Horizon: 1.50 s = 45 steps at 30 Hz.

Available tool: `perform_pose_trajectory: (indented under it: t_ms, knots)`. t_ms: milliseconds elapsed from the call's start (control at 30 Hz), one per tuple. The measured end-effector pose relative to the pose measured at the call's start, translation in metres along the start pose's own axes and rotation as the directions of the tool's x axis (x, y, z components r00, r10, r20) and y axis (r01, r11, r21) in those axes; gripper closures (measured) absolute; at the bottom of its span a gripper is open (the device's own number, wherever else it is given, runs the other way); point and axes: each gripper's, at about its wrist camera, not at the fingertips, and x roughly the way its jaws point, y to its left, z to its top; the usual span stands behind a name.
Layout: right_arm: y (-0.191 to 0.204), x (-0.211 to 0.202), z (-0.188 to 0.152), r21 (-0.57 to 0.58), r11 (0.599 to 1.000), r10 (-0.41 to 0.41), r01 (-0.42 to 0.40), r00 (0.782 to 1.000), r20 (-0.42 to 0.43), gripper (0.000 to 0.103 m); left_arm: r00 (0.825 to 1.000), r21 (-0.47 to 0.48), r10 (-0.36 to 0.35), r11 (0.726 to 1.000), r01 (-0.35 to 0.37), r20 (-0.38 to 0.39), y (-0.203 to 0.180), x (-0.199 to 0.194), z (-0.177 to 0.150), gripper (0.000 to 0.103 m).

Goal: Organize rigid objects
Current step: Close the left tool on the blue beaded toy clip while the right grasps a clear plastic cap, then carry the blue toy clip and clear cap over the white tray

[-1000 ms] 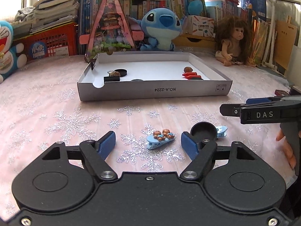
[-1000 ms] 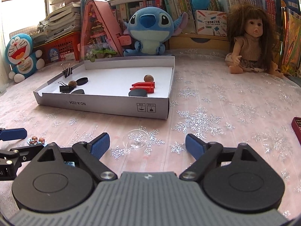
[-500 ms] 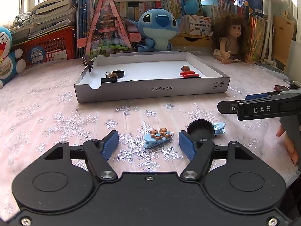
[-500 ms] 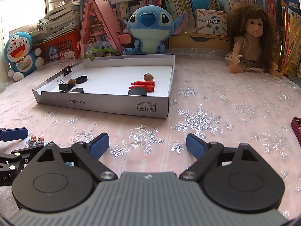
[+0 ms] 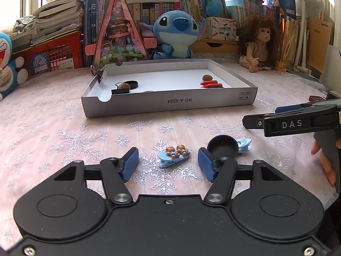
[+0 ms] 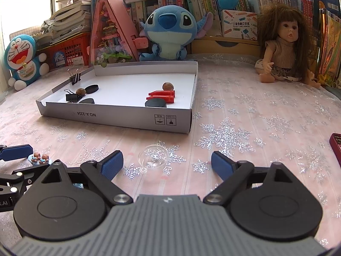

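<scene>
Since the earlier frames, the left tongs (image 5: 168, 165) have been closing, their blue pads now nearer together with the light-blue plastic hair clip topped by two small brown bears (image 5: 175, 156) lying between them, untouched by either pad; nothing else has shifted. Right tongs (image 6: 167, 164) stand wide open, empty, with a clear, dome-like plastic piece (image 6: 153, 156) on the cloth between and just ahead of the pads.

Writing: the near wall of the shallow white cardboard box lid (image 5: 170, 103) reads "NO.A-2224", printed upside down, beside two handling pictograms; the right tongs' side, seen from the left wrist, bears "DAS". A box on the shelf reads "POCKET LABEL PRINTER".

Placement: a round black cap (image 5: 222, 147) touches the left tongs' right pad tip at about 1 o'clock from the bear clip; a second light-blue clip (image 5: 244, 145) lies just behind it. The lid, at 12 o'clock, holds black binder clips (image 6: 72, 96), black discs, two brown nut-like balls and a red plastic piece (image 6: 163, 95).

Setting: the surface (image 6: 266, 117) is covered in pink cloth with silver snowflakes. Behind it sit a blue plush toy (image 5: 175, 35), a long-haired doll (image 6: 283, 49), a red crate and crowded bookshelves.
</scene>
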Motion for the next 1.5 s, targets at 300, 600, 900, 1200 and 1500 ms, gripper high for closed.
perform_pose_trajectory:
  t_ms: [300,600,900,1200,1500]
  knots:
    - [0.003,-0.002,-0.001,-0.022,1.0,-0.004,0.004,1.0,0.01,0.011,1.0,0.017,-0.029,0.999,0.029,0.0,-0.004,-0.002,-0.001,0.065]
    - [0.016,-0.006,-0.002,-0.11,0.994,-0.009,0.013,0.999,0.035,0.025,0.999,0.007,-0.047,0.999,0.047,-0.003,-0.004,-0.003,0.0,0.075]
    - [0.018,-0.005,-0.002,-0.12,0.993,-0.011,0.015,0.999,0.034,0.059,0.999,-0.026,-0.046,0.999,0.045,-0.013,0.001,-0.001,0.004,0.076]
    - [0.019,-0.006,-0.003,-0.135,0.991,-0.013,0.018,0.999,0.039,0.069,0.999,-0.032,-0.027,0.999,0.027,-0.017,0.002,0.0,0.007,0.076]
    - [0.018,-0.006,-0.003,-0.131,0.991,-0.012,0.017,0.999,0.039,0.069,1.0,-0.043,-0.021,0.999,0.02,-0.02,0.003,0.002,0.009,0.076]
